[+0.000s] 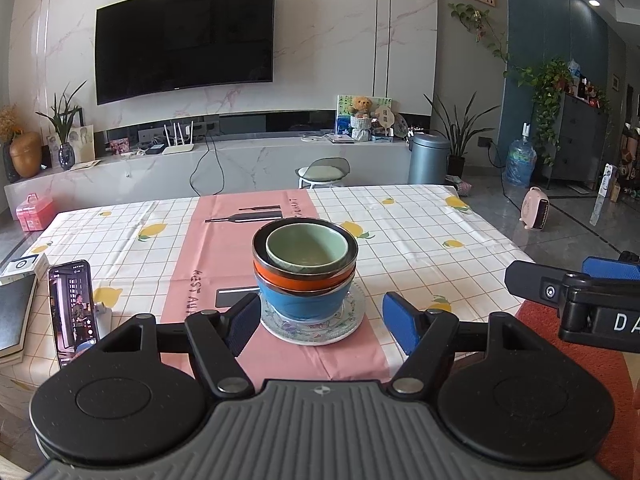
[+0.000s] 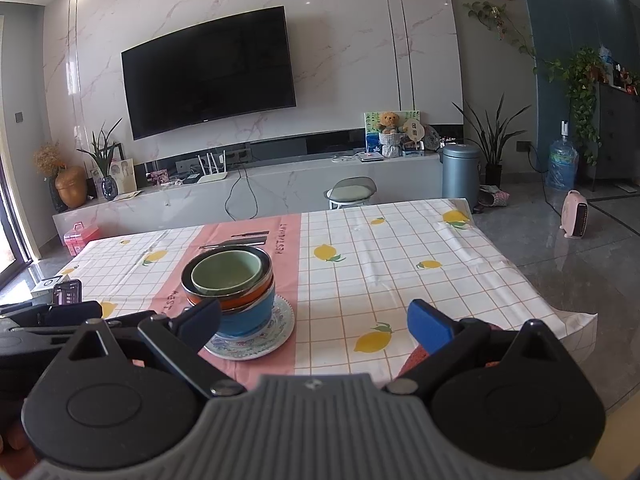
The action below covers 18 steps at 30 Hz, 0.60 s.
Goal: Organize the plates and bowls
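- A nested stack is being shown upright on the table [image 1: 420, 216]: a green bowl [image 1: 307, 247] is seated in a metal-rimmed orange bowl [image 1: 304, 276], which is seated in a blue bowl [image 1: 302, 300], all carried by a patterned plate [image 1: 316, 326].
- Every bowl mouth is being turned upward, so the stack's long axis is being kept vertical; the plate is lying flat on the pink strip of the lemon-print cloth.
- The left tool [image 1: 322, 322] is being held with its blue pads spread wide; nothing is being gripped.
- The stack is being seen just ahead of the left tool, roughly centred between its two fingers, the left pad being just beside the plate's edge.
- The right tool [image 2: 316, 324] is likewise being held wide apart and empty.
- From the right tool, the stack is being seen ahead and to the left, partly covered by its left finger [image 2: 198, 322].
- A phone [image 1: 74, 312] is being propped to the left of the left tool.
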Motion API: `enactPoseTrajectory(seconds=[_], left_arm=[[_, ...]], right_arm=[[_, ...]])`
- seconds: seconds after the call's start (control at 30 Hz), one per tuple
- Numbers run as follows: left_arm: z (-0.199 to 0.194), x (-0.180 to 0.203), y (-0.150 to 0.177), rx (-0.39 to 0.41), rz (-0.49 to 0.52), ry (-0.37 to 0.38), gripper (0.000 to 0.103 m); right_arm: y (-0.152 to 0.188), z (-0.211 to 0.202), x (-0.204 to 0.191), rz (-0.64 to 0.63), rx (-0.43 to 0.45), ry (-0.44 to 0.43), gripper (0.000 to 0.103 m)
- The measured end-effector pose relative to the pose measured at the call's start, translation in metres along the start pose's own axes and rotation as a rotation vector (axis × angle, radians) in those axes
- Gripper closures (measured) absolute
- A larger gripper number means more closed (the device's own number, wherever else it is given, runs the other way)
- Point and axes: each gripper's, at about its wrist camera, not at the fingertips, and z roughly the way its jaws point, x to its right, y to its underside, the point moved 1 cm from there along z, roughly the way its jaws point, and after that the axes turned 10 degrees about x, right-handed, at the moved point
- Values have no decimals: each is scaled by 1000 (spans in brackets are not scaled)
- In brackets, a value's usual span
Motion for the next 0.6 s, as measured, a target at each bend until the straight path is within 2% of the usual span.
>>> enactPoseTrajectory(seconds=[0.6], left_arm=[[-2,-1,-1,-3,-10,-4,21]], right_arm=[[3,0,-1,-2,2,0,5]])
